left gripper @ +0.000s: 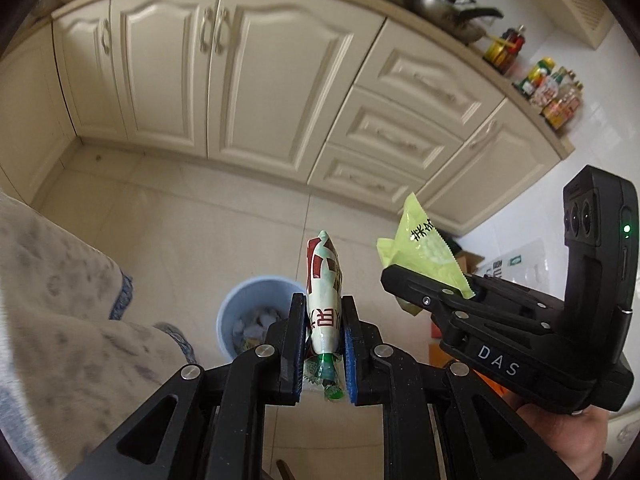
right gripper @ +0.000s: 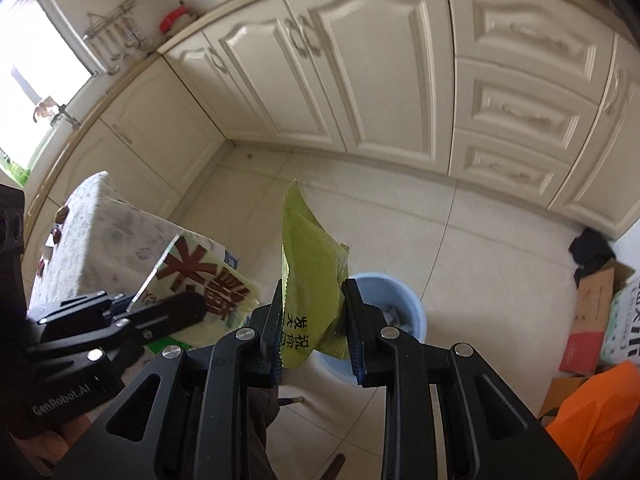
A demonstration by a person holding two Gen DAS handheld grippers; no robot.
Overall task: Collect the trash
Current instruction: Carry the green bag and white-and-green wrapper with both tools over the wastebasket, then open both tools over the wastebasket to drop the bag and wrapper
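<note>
The left gripper [left gripper: 320, 344] has its jaws closed down on a white, red and green wrapper [left gripper: 323, 292], which stands up between the pads and pokes out past the tips. The right gripper [right gripper: 314, 328] is likewise clamped on a light green packet [right gripper: 310, 280], gripped across its lower part, with the upper part rising clear above the jaws. So both pieces of trash are picked up and in the air; neither has been let go.

Just beyond and below the left jaws, slightly to their left, stands the blue bin [left gripper: 236, 312] on the floor; from the right wrist view it sits just beyond the jaws and a little to their right. It already holds some crumpled pale scraps, so part of the collecting looks done. What remains, by my reading, is to bring each gripper over the bin's mouth and open it.

To the left of both sets of jaws is a cloth-covered table [left gripper: 60, 292], with a few small dark bits near its far edge that I cannot identify. Farther off, beyond the jaws, run the cream cabinets [left gripper: 224, 80]; boxes [right gripper: 596, 312] lie far to the right.
</note>
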